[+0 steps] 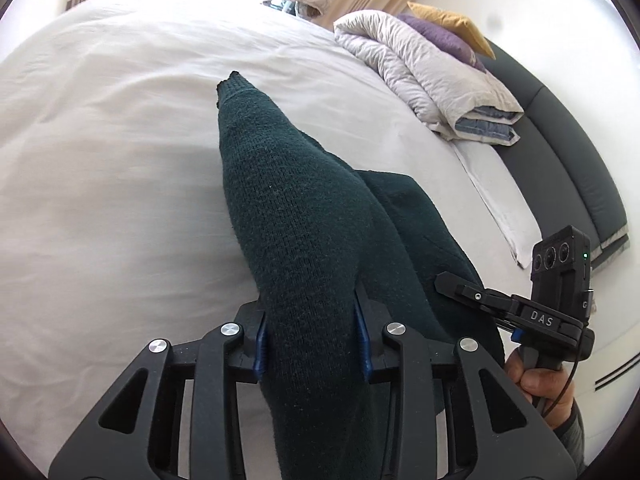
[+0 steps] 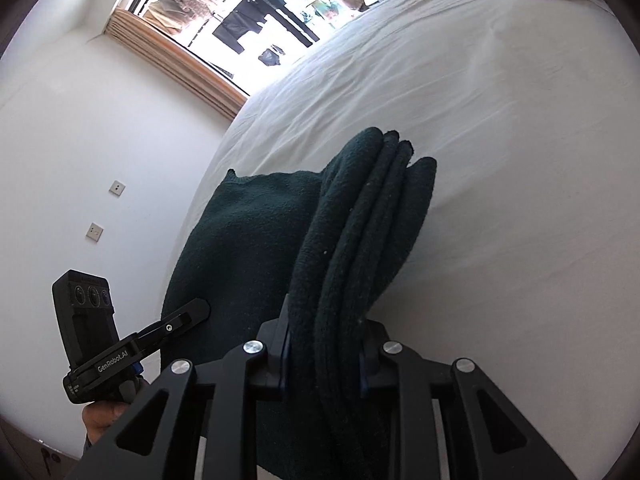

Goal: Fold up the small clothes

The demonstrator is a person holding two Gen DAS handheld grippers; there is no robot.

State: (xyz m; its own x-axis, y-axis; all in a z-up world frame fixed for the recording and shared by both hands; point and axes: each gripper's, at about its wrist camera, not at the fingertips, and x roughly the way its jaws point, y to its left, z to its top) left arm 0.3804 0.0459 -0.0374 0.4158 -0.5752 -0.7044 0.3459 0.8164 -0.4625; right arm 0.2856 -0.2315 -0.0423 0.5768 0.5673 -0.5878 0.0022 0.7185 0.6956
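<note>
in the left wrist view, the left tool (image 1: 312, 344) is clenched on a thick fold of the dark green knit garment (image 1: 292, 216), its blue-lined fingers (image 1: 260, 346) pressed against either side of the cloth. the garment runs forward from the grip and lies on the white bed (image 1: 100, 160). the right tool (image 1: 460, 286) reaches in from the right, its tip against the garment's edge. a folded pale duvet (image 1: 428, 76) sits by the dark headboard (image 1: 560, 152).

in the right wrist view, the right tool (image 2: 324, 356) grips several bunched layers of the same garment (image 2: 360, 232), which drapes over the bed's (image 2: 500, 140) edge. the left tool (image 2: 188, 316) touches a flat panel of the garment. a window (image 2: 248, 20) is behind.
</note>
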